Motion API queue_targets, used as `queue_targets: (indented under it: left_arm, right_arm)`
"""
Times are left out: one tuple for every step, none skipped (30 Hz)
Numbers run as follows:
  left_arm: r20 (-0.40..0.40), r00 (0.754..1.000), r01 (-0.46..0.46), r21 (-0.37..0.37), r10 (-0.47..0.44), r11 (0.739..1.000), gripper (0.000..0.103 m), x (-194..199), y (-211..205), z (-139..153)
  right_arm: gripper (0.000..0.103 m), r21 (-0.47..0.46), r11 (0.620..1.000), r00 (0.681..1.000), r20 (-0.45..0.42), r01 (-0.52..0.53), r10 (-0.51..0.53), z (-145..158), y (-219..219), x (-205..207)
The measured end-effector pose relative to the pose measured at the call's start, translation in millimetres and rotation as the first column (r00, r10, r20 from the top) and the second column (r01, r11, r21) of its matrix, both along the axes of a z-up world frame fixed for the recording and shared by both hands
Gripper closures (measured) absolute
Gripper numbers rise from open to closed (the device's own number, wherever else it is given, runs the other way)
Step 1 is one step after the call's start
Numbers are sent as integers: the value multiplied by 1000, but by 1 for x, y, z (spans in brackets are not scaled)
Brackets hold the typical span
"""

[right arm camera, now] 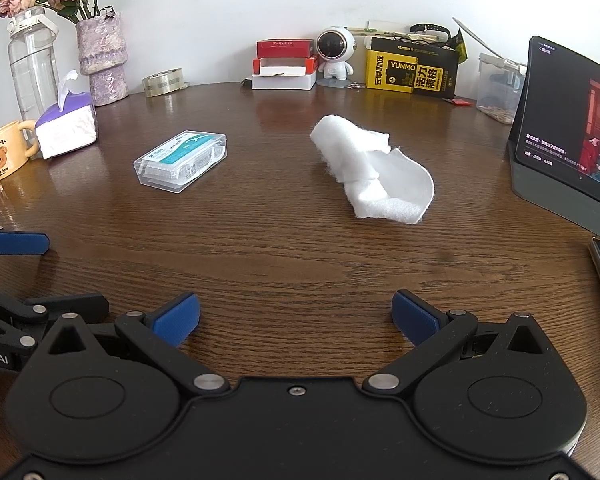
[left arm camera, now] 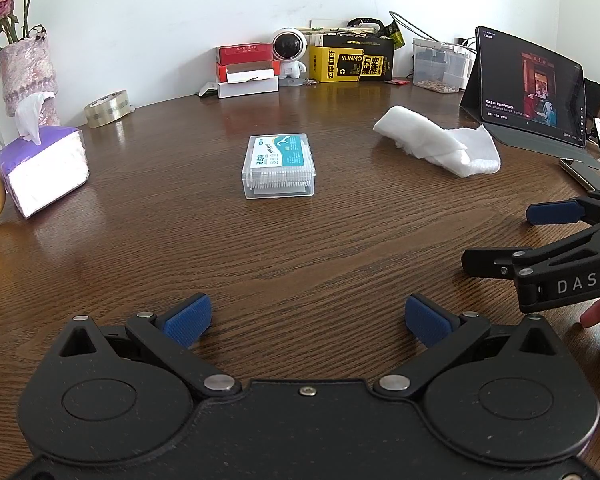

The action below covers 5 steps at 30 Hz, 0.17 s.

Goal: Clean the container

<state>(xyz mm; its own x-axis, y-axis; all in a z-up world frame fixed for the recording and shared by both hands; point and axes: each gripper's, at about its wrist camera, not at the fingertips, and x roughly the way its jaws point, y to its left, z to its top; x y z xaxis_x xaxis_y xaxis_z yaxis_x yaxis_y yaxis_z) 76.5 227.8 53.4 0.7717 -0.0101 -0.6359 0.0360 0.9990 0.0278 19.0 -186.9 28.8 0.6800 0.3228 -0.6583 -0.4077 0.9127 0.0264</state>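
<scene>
A clear plastic container (left arm camera: 280, 167) with a blue-and-white label lies flat and closed on the brown wooden table (left arm camera: 300, 248), straight ahead of my left gripper (left arm camera: 308, 318), which is open and empty. It also shows in the right wrist view (right arm camera: 181, 164), ahead and to the left. A crumpled white cloth (right arm camera: 374, 170) lies ahead of my right gripper (right arm camera: 296, 318), which is open and empty; the cloth also shows in the left wrist view (left arm camera: 440, 146). Both grippers hover low over the table's near part, well short of both objects.
A tissue pack (left arm camera: 44, 168), tape roll (left arm camera: 108, 109), vase (right arm camera: 102, 60), water bottle (right arm camera: 32, 68) and yellow mug (right arm camera: 6, 152) stand at the left. Boxes (right arm camera: 412, 65), an astronaut figure (right arm camera: 335, 54) and a clear tub (right arm camera: 498, 88) line the back. A tablet (right arm camera: 572, 128) stands at the right.
</scene>
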Motion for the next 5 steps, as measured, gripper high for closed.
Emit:
queue_targets:
  left_arm:
    - [0,1000,0,0,0,1000,0,0,0,0]
    - [0,1000,0,0,0,1000,0,0,0,0]
    - [0,1000,0,0,0,1000,0,0,0,0]
    - [0,1000,0,0,0,1000,0,0,0,0]
    - [0,1000,0,0,0,1000,0,0,0,0]
  right_arm:
    - [0,0,1000,1000,0,0,0,0,0,0]
    - [0,0,1000,1000,0,0,0,0,0,0]
    - [0,0,1000,1000,0,0,0,0,0,0]
    - [0,0,1000,1000,0,0,0,0,-1,0]
    - [0,0,1000,1000,0,0,0,0,-1,0]
